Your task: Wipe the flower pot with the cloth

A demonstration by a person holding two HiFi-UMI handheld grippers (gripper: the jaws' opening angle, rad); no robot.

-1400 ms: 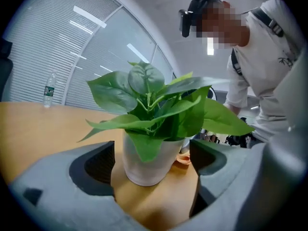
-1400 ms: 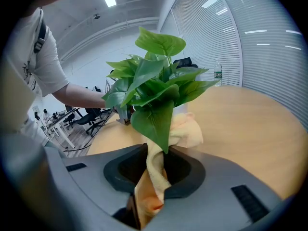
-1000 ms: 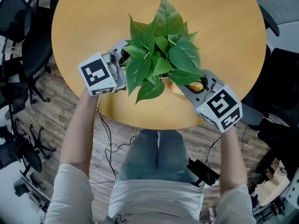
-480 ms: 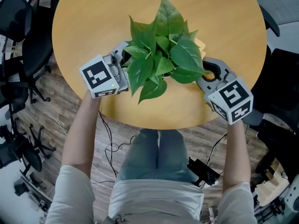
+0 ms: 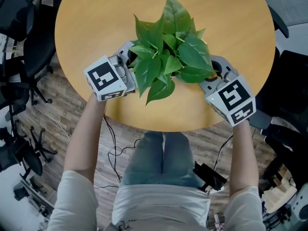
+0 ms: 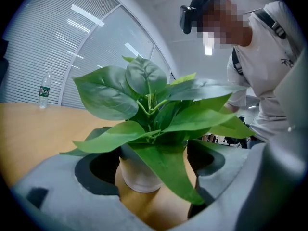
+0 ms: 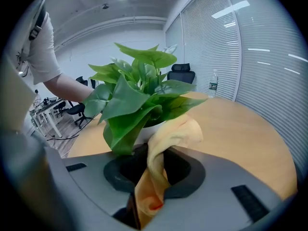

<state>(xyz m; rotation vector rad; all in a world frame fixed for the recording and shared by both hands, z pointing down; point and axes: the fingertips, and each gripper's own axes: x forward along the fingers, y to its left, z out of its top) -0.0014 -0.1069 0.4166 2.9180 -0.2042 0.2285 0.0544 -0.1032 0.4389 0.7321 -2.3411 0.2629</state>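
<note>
right hand-held gripper point(image 7: 153, 174) nearer upright flower pot point(image 6: 137, 177), tight on cloth point(image 7: 174, 129); left hand-held gripper point(image 6: 155, 165) spread round it

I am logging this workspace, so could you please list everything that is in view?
table: one, light wood, round, under the pot
plant: one, green leaves, in the pot
flower pot: one, white, mid-table
cloth: one, yellow-orange, beside the pot
water bottle: one, clear, on the table near the blinds
office chairs: several, black, on the floor around the table
cables: several, dark, on the floor
left gripper: grey, jaws apart either side of the pot
right gripper: grey, shut on the cloth
</note>
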